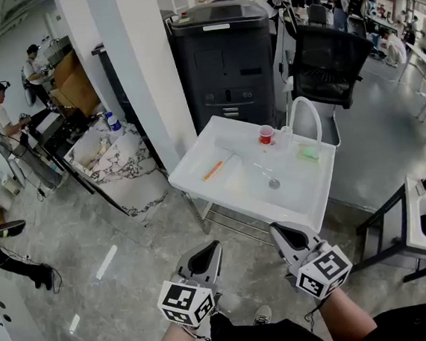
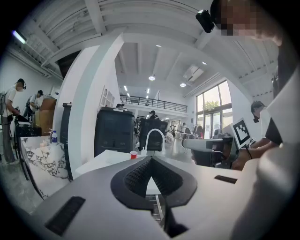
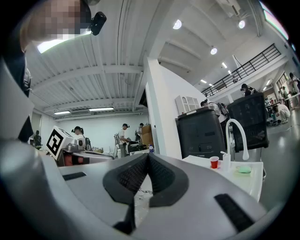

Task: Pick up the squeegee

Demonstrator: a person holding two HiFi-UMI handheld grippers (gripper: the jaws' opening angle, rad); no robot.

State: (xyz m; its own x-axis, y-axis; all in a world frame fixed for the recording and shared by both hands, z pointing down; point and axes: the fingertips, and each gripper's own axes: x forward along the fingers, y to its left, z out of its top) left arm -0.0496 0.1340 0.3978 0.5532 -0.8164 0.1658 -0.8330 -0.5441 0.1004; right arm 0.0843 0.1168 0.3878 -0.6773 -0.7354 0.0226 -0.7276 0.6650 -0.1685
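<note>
The white sink table (image 1: pixel 198 167) stands ahead of me on the grey floor. A slim orange tool (image 1: pixel 213 170), apparently the squeegee, lies in the left part of its basin. My left gripper (image 1: pixel 211 245) and right gripper (image 1: pixel 277 229) are held side by side, well short of the table's near edge. In the left gripper view the left gripper (image 2: pixel 151 158) has its jaw tips together with nothing between them. The right gripper (image 3: pixel 148 154) looks the same in its own view. Neither gripper view shows the squeegee.
A red cup (image 1: pixel 266 134), a white faucet (image 1: pixel 305 112) and a green sponge (image 1: pixel 308 151) sit at the sink's back right. Behind stand a black cabinet (image 1: pixel 225 60), an office chair (image 1: pixel 330 61) and a white column (image 1: pixel 143 68). People work at left.
</note>
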